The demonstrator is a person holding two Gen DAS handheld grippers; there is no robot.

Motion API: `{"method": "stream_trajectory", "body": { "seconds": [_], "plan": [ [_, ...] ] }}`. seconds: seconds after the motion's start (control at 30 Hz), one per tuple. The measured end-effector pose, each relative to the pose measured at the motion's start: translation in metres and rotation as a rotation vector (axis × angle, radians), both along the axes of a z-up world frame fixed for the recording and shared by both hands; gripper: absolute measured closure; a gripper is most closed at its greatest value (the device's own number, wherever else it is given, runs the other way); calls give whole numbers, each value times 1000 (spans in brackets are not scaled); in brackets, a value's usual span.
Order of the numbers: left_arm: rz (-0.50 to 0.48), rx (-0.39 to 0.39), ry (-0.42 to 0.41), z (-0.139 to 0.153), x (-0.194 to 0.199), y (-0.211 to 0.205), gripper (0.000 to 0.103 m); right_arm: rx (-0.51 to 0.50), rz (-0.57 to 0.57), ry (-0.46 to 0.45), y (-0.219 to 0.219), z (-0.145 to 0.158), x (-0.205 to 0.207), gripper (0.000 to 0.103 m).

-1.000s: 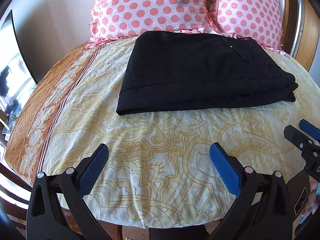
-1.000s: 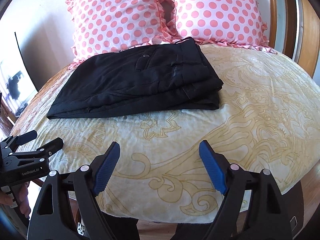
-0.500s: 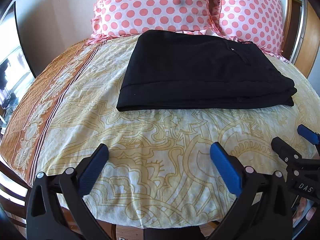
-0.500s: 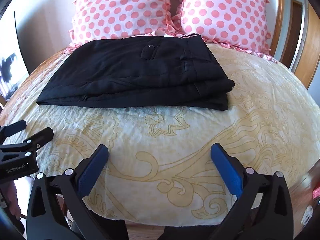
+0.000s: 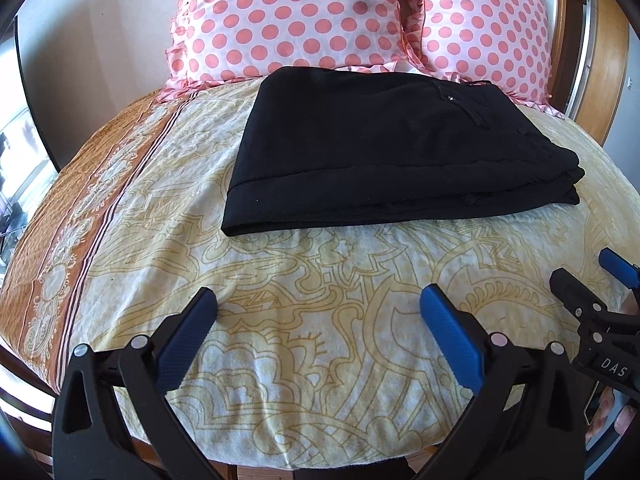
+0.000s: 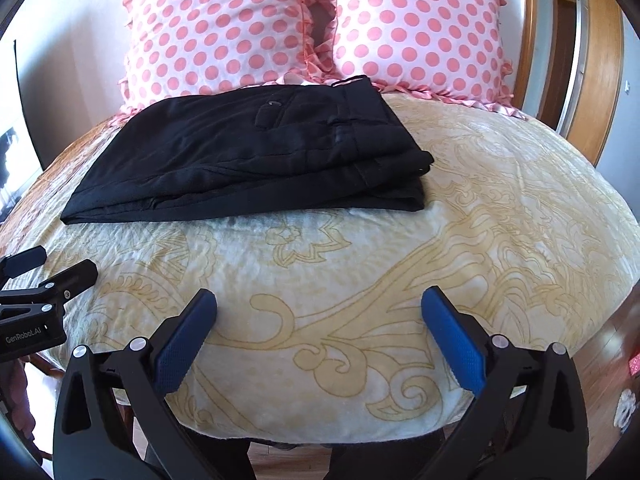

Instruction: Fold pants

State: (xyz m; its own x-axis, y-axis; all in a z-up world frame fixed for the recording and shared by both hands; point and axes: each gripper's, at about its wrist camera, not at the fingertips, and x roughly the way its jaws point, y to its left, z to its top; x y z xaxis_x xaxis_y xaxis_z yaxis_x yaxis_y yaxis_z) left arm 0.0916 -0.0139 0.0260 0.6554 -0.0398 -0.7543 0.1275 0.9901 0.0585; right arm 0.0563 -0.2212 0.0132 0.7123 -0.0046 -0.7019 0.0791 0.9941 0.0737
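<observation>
right tool (image 6: 319,320) jaws just opened to full, nothing between | left tool (image 5: 319,320) wide, empty | pants (image 6: 256,156) lie folded on bed (image 6: 500,216); fold looks complete

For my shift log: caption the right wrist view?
Open right gripper hovers over the bedspread, short of the folded black pants.

Matt black woven cloth is seen on the pants (image 6: 248,160). Behind them, glossy satin covers the pillows (image 6: 224,28); below, the bedspread (image 6: 360,264) looks soft and napped.
</observation>
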Motion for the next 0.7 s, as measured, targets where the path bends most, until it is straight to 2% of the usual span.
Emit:
{"method": "stream_trajectory", "body": {
  "seconds": [0.7],
  "plan": [
    [-19, -6, -28, -1, -3, 0, 2, -5, 1, -27, 1, -1, -3, 1]
  ]
}}
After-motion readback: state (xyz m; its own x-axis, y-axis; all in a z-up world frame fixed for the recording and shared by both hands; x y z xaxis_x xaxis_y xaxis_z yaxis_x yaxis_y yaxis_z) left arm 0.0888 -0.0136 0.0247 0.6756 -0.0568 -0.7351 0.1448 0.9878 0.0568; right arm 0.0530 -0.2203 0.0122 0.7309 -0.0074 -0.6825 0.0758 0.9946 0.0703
